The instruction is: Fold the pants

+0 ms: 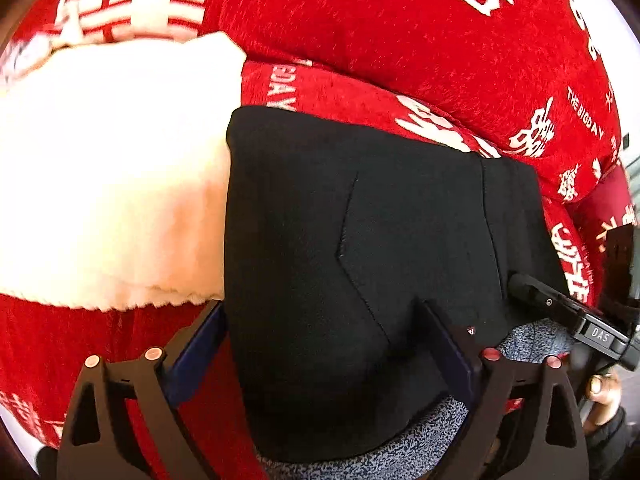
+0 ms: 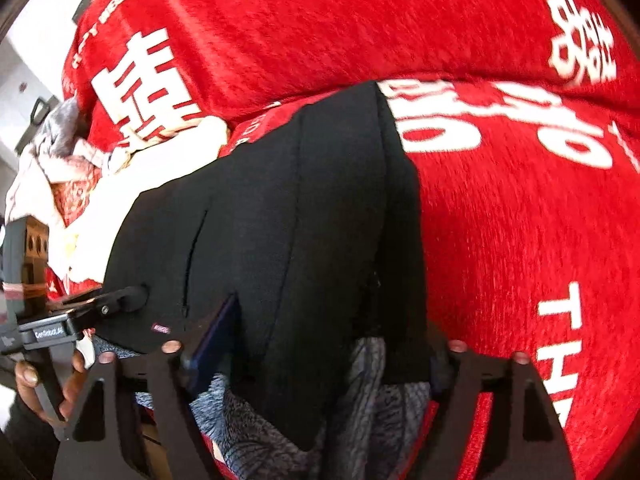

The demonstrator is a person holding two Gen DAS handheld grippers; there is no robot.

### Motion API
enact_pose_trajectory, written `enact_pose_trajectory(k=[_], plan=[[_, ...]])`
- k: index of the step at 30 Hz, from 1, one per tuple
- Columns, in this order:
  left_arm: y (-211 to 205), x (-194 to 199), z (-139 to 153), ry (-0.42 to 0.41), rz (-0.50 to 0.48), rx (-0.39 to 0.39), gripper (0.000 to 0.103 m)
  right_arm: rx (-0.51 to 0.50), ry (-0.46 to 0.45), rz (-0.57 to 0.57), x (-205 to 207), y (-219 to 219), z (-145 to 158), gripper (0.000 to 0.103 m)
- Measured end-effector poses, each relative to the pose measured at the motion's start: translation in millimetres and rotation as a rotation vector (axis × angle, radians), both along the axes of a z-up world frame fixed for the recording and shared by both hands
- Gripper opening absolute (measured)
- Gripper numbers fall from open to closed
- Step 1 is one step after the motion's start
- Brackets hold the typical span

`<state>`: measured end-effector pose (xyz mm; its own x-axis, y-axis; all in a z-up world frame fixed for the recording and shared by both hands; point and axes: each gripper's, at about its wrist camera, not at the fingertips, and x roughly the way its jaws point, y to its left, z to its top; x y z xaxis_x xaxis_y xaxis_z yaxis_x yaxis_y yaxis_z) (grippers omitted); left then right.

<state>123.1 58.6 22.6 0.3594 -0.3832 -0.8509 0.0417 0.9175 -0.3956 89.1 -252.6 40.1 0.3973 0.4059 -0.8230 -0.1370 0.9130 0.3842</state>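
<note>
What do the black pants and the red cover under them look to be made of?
Black pants: probably a smooth, matte knit with a grey speckled fleecy lining showing at the near edge.
Red cover: looks like plush, short-pile fabric with visible nap and white printed characters.

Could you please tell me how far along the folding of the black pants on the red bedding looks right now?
Done: the black pants lie as a compact folded rectangle on the red bedding, beside a white folded cloth. In hand: nothing; the left gripper and right gripper stand open over the near edge. Left: perhaps tucking the grey lining that peeks out.
</note>
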Motion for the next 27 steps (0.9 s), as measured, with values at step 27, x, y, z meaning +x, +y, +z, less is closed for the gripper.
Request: enact_pose_trajectory(k=[27], plan=[[-24.9,-55.9,11.8,-0.066,-0.055,-0.029,0.103,-0.063,-0.207,0.171,-77.8,25.0,22.7,0.100]])
